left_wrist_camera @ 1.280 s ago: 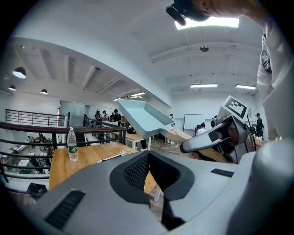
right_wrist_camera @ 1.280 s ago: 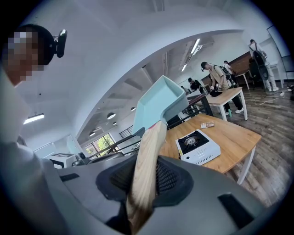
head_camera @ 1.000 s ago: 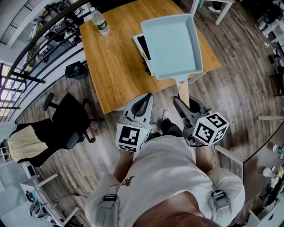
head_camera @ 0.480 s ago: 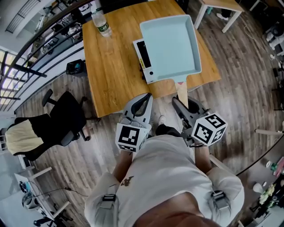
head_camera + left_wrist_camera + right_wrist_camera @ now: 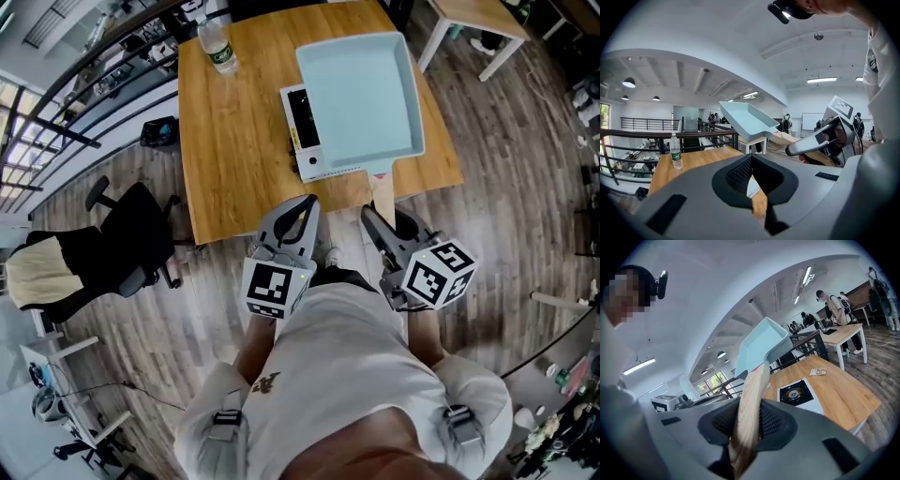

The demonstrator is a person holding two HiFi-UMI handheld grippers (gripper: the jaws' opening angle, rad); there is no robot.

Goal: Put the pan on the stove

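The pan (image 5: 361, 98) hides the stove burner (image 5: 793, 393) overhead; we see it past right tongs (image 5: 752, 404) clamping the handle (image 5: 751, 385); left tongs (image 5: 752, 159) together.

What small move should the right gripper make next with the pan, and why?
Probably a gentle lowering, with a little forward travel. The right gripper is shut on the wooden handle of the pan, which hangs in the air above the table. The stove sits below it, not yet touched. Bringing the pan down level over the burner seems the sensible step.
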